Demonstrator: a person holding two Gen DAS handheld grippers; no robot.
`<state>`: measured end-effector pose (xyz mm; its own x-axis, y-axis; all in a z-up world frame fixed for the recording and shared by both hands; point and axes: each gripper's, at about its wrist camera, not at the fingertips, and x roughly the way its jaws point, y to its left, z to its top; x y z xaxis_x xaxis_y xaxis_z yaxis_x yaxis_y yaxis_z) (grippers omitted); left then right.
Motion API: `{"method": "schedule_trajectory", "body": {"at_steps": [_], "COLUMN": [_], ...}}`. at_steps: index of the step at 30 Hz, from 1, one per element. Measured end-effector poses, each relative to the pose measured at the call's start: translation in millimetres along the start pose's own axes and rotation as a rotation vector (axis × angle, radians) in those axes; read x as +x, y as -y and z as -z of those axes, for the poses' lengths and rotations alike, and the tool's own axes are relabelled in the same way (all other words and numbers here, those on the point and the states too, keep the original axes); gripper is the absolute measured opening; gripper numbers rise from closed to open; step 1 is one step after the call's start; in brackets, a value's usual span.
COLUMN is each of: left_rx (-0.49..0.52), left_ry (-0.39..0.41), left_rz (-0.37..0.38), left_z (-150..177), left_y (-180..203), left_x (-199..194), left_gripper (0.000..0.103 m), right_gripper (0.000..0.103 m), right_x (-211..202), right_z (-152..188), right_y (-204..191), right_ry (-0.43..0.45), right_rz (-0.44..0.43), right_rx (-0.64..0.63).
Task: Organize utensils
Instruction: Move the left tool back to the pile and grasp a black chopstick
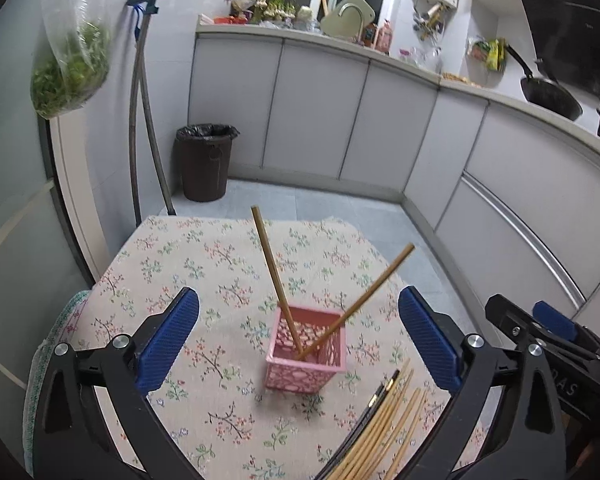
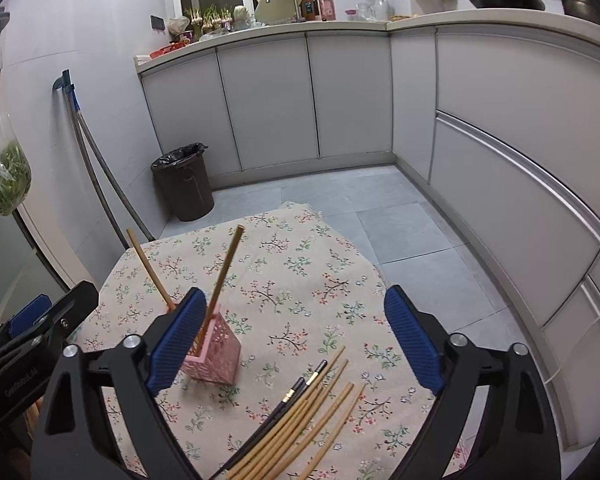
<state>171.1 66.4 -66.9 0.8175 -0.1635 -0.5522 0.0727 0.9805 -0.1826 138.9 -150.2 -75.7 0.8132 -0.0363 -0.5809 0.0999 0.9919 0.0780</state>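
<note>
A: Left gripper [image 1: 299,334] spread wide, gripping nothing; blue pads [image 1: 168,344] flanking the pink holder [image 1: 306,364] without touching it.

B: Right gripper [image 2: 291,334] likewise fully parted and empty; only flowered cloth [image 2: 300,292] between its pads [image 2: 414,340].

A: Holder upright on the cloth-covered counter [image 1: 204,264], dead centre in the left wrist view; down at 8 o'clock in the right wrist view, partly hidden behind the left pad.

B: Two bamboo chopsticks [image 1: 274,276] standing inside it, crossed at the base; one leaning toward 11 o'clock, the other toward 2 o'clock, seen from the left wrist.

A: Loose pile of chopsticks [image 2: 300,420] flat on the cloth, just beside the holder at its 5 o'clock; mostly pale bamboo, with a dark pair [image 2: 296,394] with gold bands on the pile's left edge.

B: Right gripper also visible at 4 o'clock in the left wrist view, well clear of the holder.

A: Dark bin [image 1: 206,160] on the floor beyond the counter, at 11 o'clock.
</note>
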Motion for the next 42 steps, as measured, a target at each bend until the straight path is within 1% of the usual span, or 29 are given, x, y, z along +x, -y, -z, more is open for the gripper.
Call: {"method": "schedule_trajectory", "body": {"at_steps": [2,3,5,8,11,13,14,15,16,17,18,20,22,23,25,26,27,28,29,30,31,34,35,36,37,38,40,42], "left_rx": [0.010,0.016,0.033,0.070,0.100,0.122,0.138,0.151,0.169,0.184,0.197,0.202,0.202,0.201,0.200,0.204,0.213,0.224,0.238,0.260,0.277,0.325,0.336,0.355,0.367,0.386,0.403,0.410], "left_ry": [-0.030,-0.045,-0.078,-0.172,-0.294,-0.377,-0.433,-0.471,-0.524,-0.575,-0.644,-0.718,-0.779,-0.816,-0.852,-0.864,-0.876,-0.886,-0.896,-0.906,-0.913,-0.918,-0.919,-0.926,-0.931,-0.933,-0.925,-0.912], "left_rz": [0.011,0.013,0.017,0.050,0.086,0.104,0.113,0.116,0.116,0.114,0.110,0.085,0.072,0.078,0.087,0.086,0.082,0.078,0.077,0.079,0.082,0.088,0.089,0.089,0.089,0.087,0.084,0.091], "left_z": [3,5,10,22,39,51,58,63,69,76,87,103,115,124,132,137,141,143,146,150,152,160,162,165,168,173,177,179], "left_y": [2,3,8,16,24,29,32,35,37,36,35,26,18,14,9,8,7,7,8,10,11,18,19,20,22,24,25,26], "left_x": [2,3,6,14,30,41,48,52,57,62,70,79,85,88,91,92,94,96,97,98,98,97,98,98,99,100,101,101], "left_gripper": [0.096,0.096,0.096,0.096,0.096,0.096,0.096,0.096,0.096,0.096,0.096,0.096,0.095,0.094,0.089,0.083,0.074,0.069,0.059,0.054,0.053,0.042,0.035,0.024,0.020,0.016,0.015,0.010], "right_gripper": [0.092,0.096,0.096,0.096,0.096,0.096,0.096,0.096,0.096,0.096,0.096,0.096,0.096,0.096,0.096,0.096,0.096,0.096,0.096,0.096,0.096,0.096,0.096,0.096,0.096,0.096,0.096,0.096], "right_x": [-3,-4,-7,-8,-4,4,6,9,10,10,11,14,18,20,24,26,27,29,30,30,31,32,33,35,36,37,39,40], "right_z": [6,8,17,33,54,63,65,67,68,71,73,77,80,81,84,85,86,87,87,88,88,89,89,90,90,91,92,93], "right_y": [8,11,23,42,66,82,87,93,97,99,101,102,103,103,103,104,104,104,105,106,107,112,113,115,116,116,117,118], "right_ry": [-0.002,-0.004,-0.019,-0.062,-0.128,-0.185,-0.203,-0.226,-0.239,-0.243,-0.245,-0.257,-0.288,-0.301,-0.335,-0.353,-0.361,-0.371,-0.377,-0.379,-0.379,-0.386,-0.391,-0.403,-0.412,-0.420,-0.430,-0.432], "right_rz": [0.010,0.014,0.020,0.024,0.047,0.054,0.048,0.026,0.010,0.008,0.020,0.041,0.023,0.010,-0.024,-0.040,-0.045,-0.049,-0.048,-0.047,-0.044,-0.043,-0.047,-0.058,-0.067,-0.073,-0.077,-0.062], "right_rx": [0.003,0.006,0.015,0.017,0.046,0.101,0.126,0.163,0.182,0.190,0.194,0.193,0.206,0.214,0.236,0.248,0.254,0.262,0.268,0.272,0.276,0.305,0.314,0.329,0.339,0.347,0.360,0.363]}}
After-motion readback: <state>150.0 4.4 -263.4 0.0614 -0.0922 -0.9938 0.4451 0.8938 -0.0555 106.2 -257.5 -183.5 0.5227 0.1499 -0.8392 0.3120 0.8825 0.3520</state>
